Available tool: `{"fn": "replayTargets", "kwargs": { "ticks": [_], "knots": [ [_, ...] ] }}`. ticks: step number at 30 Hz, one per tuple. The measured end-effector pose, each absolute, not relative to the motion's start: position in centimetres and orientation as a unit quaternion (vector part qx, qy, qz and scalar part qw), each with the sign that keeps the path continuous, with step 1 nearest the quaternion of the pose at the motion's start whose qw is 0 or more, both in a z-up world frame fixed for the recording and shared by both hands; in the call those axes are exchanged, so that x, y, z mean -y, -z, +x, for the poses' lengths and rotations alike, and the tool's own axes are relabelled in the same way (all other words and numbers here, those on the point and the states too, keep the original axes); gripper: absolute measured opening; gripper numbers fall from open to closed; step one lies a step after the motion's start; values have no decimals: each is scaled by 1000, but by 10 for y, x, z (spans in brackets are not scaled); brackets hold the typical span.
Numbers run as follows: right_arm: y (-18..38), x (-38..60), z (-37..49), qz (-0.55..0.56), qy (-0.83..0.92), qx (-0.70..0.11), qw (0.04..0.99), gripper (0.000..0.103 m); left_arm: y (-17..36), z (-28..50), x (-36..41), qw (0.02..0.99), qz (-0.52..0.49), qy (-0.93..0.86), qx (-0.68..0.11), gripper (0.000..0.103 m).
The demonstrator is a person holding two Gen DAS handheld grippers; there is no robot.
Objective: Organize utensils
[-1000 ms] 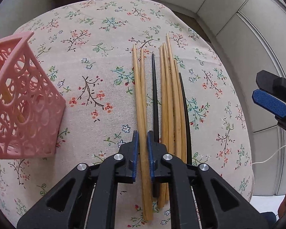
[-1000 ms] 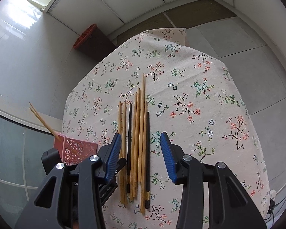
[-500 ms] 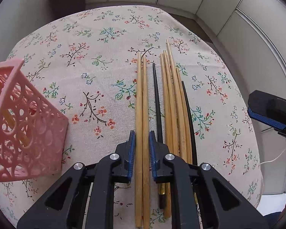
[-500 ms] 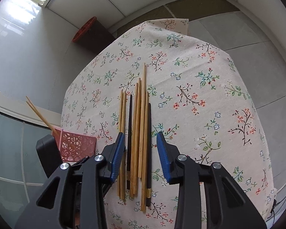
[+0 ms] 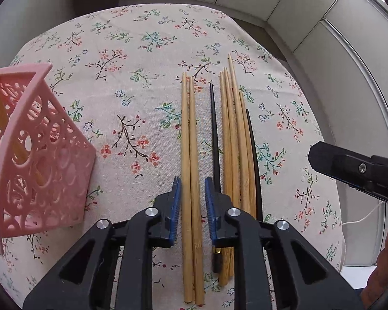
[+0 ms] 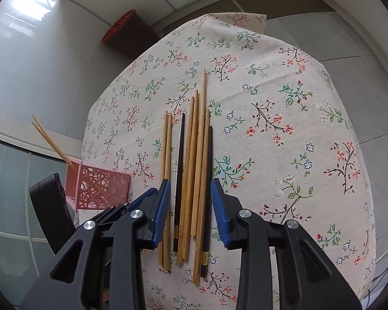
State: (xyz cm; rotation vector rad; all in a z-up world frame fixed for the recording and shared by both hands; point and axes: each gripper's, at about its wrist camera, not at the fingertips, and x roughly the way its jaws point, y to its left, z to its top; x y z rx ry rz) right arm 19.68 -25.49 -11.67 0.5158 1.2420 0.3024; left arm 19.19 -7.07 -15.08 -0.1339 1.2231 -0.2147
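Observation:
Several bamboo and black chopsticks lie side by side on the floral tablecloth. In the left wrist view my left gripper [image 5: 192, 183] is open, with its pads on either side of the leftmost bamboo pair [image 5: 188, 142]; a gap shows on each side. A black chopstick [image 5: 214, 134] and the other bamboo sticks [image 5: 232, 134] lie just to the right. In the right wrist view my right gripper [image 6: 190, 188] is open above the bundle [image 6: 194, 160]. The pink lattice holder [image 5: 33, 160] stands to the left with two bamboo chopsticks [image 6: 50, 140] in it.
The table's edge [image 5: 333, 180] curves close on the right, with tiled floor beyond. A dark bin with an orange rim [image 6: 124, 31] stands past the far edge. The right gripper's body [image 5: 354, 170] shows in the left wrist view at right.
My left gripper has opened from nearly shut around the bamboo pair and drawn back a little. My right gripper has narrowed and moved over the bundle.

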Motion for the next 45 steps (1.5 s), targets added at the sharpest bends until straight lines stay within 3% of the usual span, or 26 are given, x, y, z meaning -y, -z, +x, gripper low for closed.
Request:
{"fn": "replayTargets", "kwargs": {
  "ticks": [9, 13, 21, 25, 30, 43, 45],
  "knots": [
    [114, 253, 196, 236, -142, -569, 775, 35, 143, 190, 78, 830, -1, 77, -553, 25],
    [113, 254, 196, 235, -140, -568, 776, 35, 151, 194, 75, 824, -6, 74, -561, 12],
    [118, 253, 196, 226, -133, -575, 775, 35, 161, 201, 90, 821, 16, 91, -563, 12],
    [130, 248, 199, 201, -125, -589, 773, 33, 158, 196, 86, 824, 2, 92, -559, 6],
    [149, 247, 205, 194, -116, -614, 756, 20, 114, 175, 74, 855, -34, 99, -508, 6],
    [164, 208, 220, 111, -114, -630, 760, 15, 27, 135, 20, 891, -111, 123, -422, 7],
    [163, 198, 219, 74, -108, -626, 768, 9, 23, 134, 16, 894, -117, 123, -414, 7]
  ]
}}
